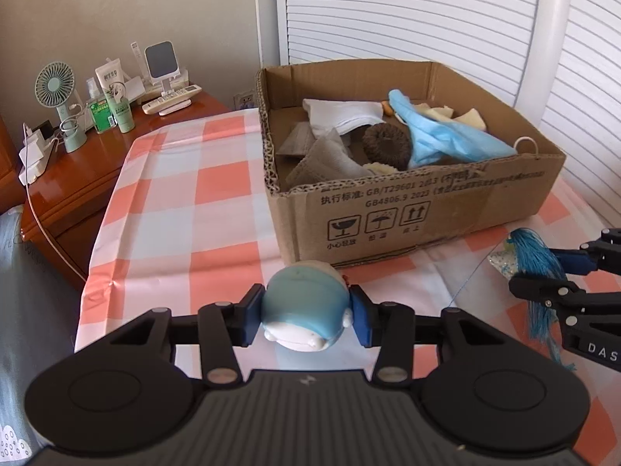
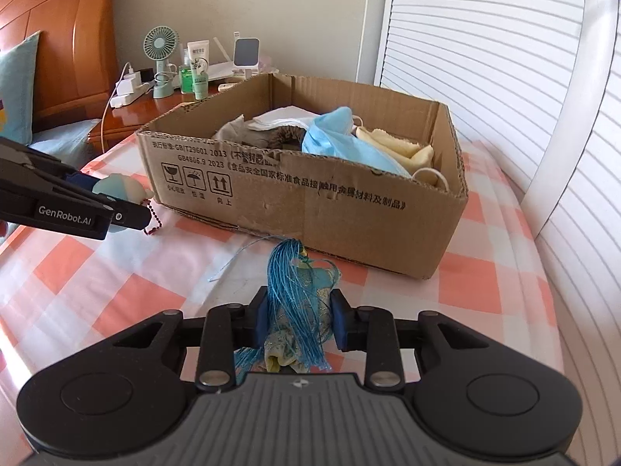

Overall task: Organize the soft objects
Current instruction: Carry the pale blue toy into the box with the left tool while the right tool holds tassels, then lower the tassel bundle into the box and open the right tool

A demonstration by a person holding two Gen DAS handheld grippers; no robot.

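Note:
My left gripper is shut on a soft blue-and-white whale-like toy, both pads pressing its sides above the checked cloth. My right gripper is shut on a blue tasselled fabric pouch, its threads hanging between the pads. An open cardboard box stands just beyond both, holding a blue cloth, grey socks, a white cloth and a brown scrunchie. The right gripper with the pouch shows at the right edge of the left wrist view; the left gripper and toy appear at left in the right wrist view.
A pink-and-white checked cloth covers the surface. A wooden nightstand to the left carries a small green fan, bottles, remotes and a charger. White louvered doors stand behind the box. A thin blue thread lies on the cloth.

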